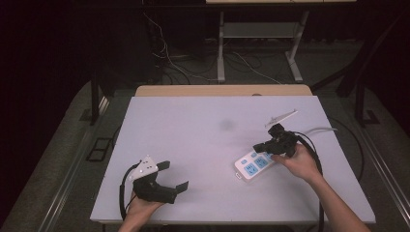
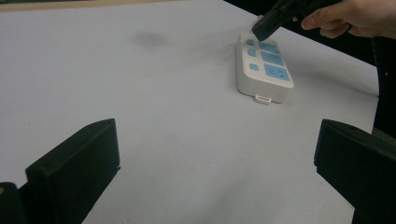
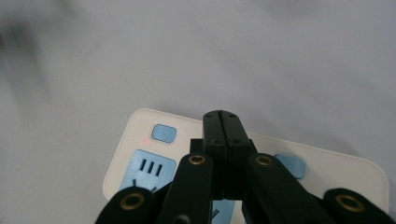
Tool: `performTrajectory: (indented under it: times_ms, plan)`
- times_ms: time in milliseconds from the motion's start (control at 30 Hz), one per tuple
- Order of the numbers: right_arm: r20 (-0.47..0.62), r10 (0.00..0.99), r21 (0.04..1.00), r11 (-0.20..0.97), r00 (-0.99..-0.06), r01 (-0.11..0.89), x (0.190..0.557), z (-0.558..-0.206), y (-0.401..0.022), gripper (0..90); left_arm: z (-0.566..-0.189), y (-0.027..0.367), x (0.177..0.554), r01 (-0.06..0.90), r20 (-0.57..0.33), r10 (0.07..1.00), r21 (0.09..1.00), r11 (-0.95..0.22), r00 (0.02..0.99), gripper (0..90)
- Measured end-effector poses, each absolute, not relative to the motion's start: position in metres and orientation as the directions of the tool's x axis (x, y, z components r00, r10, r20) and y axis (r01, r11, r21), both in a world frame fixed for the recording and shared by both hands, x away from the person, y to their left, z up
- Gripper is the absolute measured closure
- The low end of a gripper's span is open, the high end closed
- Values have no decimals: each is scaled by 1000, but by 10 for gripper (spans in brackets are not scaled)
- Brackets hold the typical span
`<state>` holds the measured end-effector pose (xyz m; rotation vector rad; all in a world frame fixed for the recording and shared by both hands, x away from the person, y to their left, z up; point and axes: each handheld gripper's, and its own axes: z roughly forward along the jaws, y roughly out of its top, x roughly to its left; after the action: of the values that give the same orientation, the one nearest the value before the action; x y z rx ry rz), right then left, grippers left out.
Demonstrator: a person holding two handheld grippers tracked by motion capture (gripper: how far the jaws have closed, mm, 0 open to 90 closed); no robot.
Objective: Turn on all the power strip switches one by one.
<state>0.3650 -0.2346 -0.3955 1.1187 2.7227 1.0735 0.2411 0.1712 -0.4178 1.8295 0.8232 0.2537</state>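
A white power strip (image 1: 253,166) with light-blue sockets and buttons lies on the white table (image 1: 193,140), right of the middle. My right gripper (image 1: 261,145) is shut with nothing between its jaws, and its tip sits just over the strip's far end by the blue buttons (image 3: 164,132). In the right gripper view the closed jaws (image 3: 221,122) cover the middle of the strip (image 3: 135,140). My left gripper (image 1: 174,176) stands open near the table's front left. From the left gripper view the strip (image 2: 264,65) lies ahead to the right, with the right gripper's tip (image 2: 264,28) above it.
A white cable (image 1: 321,129) runs off the strip toward the table's right edge. A faint dark smudge (image 1: 226,124) marks the table's middle. Behind the table stand desk legs (image 1: 221,48) and loose cables on the floor.
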Motion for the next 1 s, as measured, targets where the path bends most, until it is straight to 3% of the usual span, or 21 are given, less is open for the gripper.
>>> performTrajectory:
  times_ms: [1000]
  plan:
    - [246,621,604,503,-745,619,365,-417,-231,900,-418,171,240,414,-201,641,888,-199,741,0]
